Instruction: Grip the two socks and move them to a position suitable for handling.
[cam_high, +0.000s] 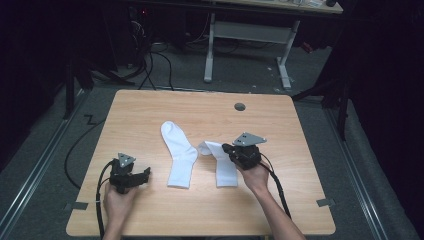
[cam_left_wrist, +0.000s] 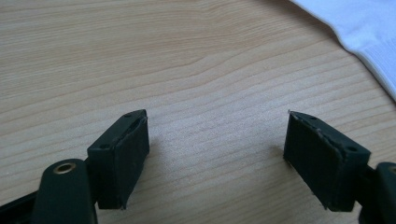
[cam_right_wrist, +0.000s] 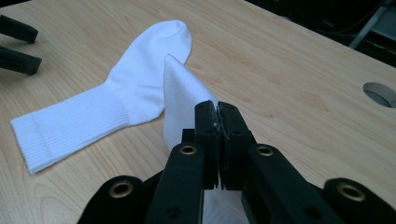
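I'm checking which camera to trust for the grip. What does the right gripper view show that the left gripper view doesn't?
Right gripper view: the right gripper shut on the lifted sock, the flat sock lying whole, and a round hole in the table. Left gripper view: the left gripper open over bare wood, nothing between its jaws. Both: the wooden table and white sock fabric.

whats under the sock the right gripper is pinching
Under the pinched sock mostly bare table; its lifted toe end hangs beside the other sock. Whether they overlap there is hidden by the right gripper.
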